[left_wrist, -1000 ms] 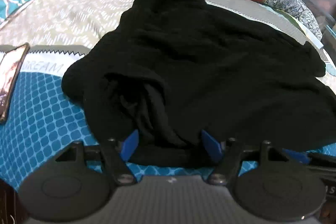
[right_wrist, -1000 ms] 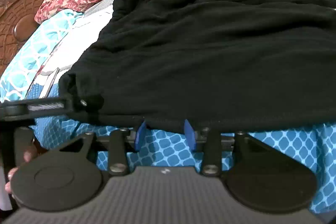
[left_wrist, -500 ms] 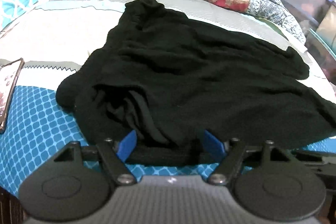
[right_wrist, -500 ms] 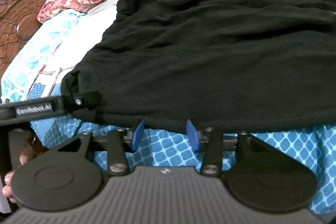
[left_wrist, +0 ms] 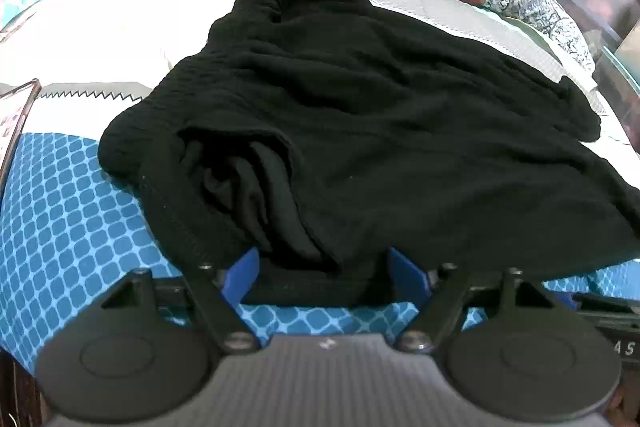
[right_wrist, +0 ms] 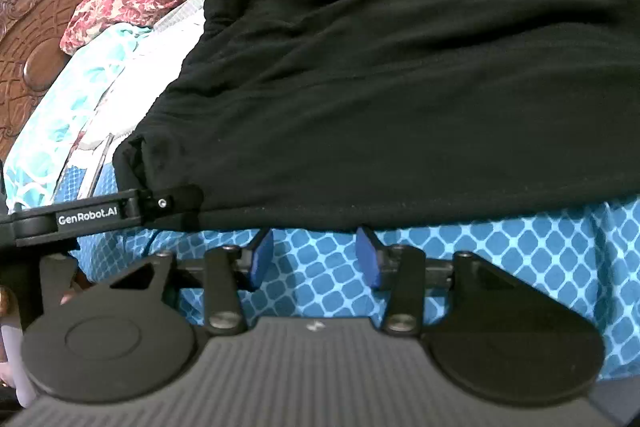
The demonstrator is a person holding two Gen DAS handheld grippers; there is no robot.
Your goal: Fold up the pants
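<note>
We found the left gripper standing released, wider than a second before, with the near hem of the black pants lying slack between its blue pads. The right gripper was likewise unclenched, the hem just past its tips at twelve o'clock. The pants lay spread on the bedsheet, phone at nine o'clock; we judged a fresh fold pending.

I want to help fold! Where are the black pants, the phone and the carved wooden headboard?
black pants (left_wrist: 380,131): left wrist view, middle of the spread cloth.
phone (left_wrist: 18,119): left wrist view, its dark edge at the picture's left border.
carved wooden headboard (right_wrist: 32,39): right wrist view, its carved panel.
</note>
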